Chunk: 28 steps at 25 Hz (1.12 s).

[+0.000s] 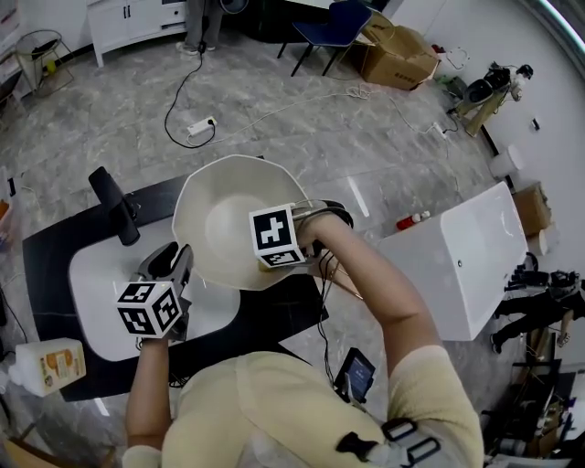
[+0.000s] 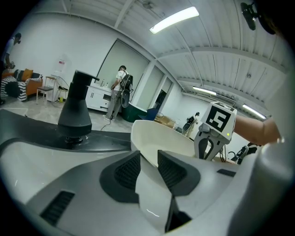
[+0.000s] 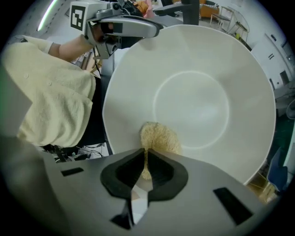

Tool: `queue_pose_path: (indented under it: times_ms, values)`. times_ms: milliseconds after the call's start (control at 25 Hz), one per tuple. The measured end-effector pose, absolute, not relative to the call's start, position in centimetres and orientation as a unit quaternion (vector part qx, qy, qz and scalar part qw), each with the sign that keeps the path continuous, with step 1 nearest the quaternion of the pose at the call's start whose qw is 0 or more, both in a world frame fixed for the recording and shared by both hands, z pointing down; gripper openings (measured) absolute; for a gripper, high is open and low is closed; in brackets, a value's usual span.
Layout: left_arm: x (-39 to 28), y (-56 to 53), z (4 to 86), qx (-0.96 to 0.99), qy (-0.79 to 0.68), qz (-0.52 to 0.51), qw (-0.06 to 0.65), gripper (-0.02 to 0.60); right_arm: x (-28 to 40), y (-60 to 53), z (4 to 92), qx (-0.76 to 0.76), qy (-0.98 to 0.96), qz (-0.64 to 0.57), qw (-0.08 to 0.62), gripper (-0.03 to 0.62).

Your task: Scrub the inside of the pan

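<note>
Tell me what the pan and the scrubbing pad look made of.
The pan is off-white, smooth, dull-sheened, no bare metal showing: probably enamel or ceramic coating, possibly plastic. The scrubbing pad is pale yellow, fuzzy and fibrous: likely loofah or coarse fibre sponge.

A test lab or workshop room, not a home kitchen. Seen from above, a black counter [image 1: 55, 245] with a white sink [image 1: 96, 292] and a black tap [image 1: 114, 203] stands alone on a grey marble-look floor [image 1: 302, 128]. A power strip [image 1: 201, 126] and loose cable lie at 11 o'clock, a blue chair [image 1: 331, 27] at 12, cardboard boxes [image 1: 399, 57] at 1, and white cabinets [image 1: 128, 18] at 11. Strip lights [image 2: 174, 20] hang overhead.
</note>
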<state>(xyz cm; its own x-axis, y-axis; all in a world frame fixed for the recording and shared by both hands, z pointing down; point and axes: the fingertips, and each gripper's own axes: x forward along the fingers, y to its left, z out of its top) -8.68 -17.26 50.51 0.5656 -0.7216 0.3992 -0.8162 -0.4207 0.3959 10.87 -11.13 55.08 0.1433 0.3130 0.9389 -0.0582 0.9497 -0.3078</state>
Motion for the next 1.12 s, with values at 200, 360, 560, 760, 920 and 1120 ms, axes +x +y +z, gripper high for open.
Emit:
queue_pose_path:
  times_ms: [200,360,560,760,920,1120]
  values:
    - [-8.6,-17.3,50.4,0.839,-0.458,0.086,0.279,0.103,12.1,-13.0,55.2,-0.056,-0.626,0.082,0.773,0.035]
    - [-8.6,-17.2,50.5,0.839,-0.459,0.088,0.278,0.103,13.3,-15.2,56.0,-0.014,-0.605,0.022,0.796,0.035]
    - [-8.7,-17.2,50.6,0.839,-0.460,0.090,0.277,0.103,14.0,-18.5,56.4,0.058,-0.585,-0.053,0.807,0.035]
    - [-8.7,-17.1,50.7,0.839,-0.461,0.091,0.276,0.103,14.2,-21.4,56.3,0.122,-0.573,-0.116,0.802,0.035]
    - [-8.7,-17.0,50.7,0.838,-0.462,0.091,0.276,0.103,13.8,-23.5,55.8,0.158,-0.567,-0.171,0.790,0.035]
    - [-8.6,-17.1,50.6,0.838,-0.463,0.091,0.273,0.103,13.3,-25.4,55.4,0.191,-0.560,-0.224,0.775,0.035]
